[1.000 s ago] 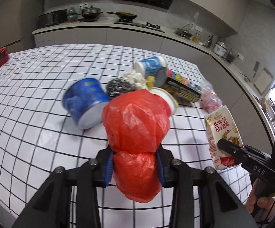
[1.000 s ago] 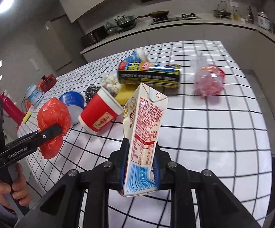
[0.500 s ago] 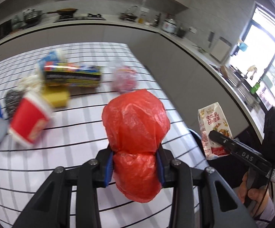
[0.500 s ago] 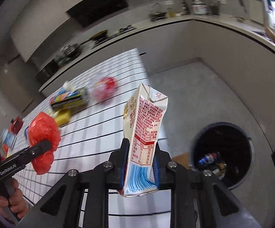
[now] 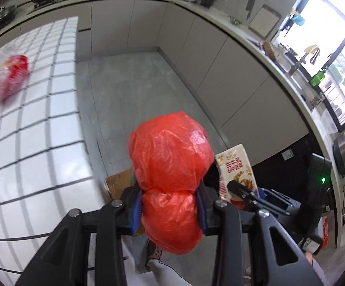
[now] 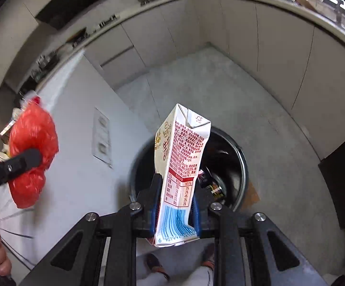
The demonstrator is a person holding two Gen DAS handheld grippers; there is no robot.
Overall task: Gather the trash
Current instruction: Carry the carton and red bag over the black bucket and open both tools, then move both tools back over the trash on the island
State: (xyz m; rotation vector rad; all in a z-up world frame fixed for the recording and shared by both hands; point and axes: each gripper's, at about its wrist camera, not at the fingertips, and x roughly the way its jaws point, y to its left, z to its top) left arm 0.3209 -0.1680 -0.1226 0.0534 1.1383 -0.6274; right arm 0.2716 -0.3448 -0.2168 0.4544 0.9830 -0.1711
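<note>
Left gripper [image 5: 170,211]: red bag [image 5: 170,157] is clamped between the fingers.
Right gripper [image 6: 176,211]: milk carton [image 6: 180,166] is pinched, upright.
Bin [image 6: 241,166]: seen at 1 o'clock behind the carton.

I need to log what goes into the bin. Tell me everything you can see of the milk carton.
The milk carton is a gable-topped paperboard box, white and cream with red print, blue stripes and a barcode near its base. It looks intact, its top folded shut. The right gripper is shut on its lower part, blue pads pressing opposite sides, so it stands roughly upright along the fingers. In the right wrist view it appears in front of the round dark trash bin on the floor, touching nothing else.
</note>
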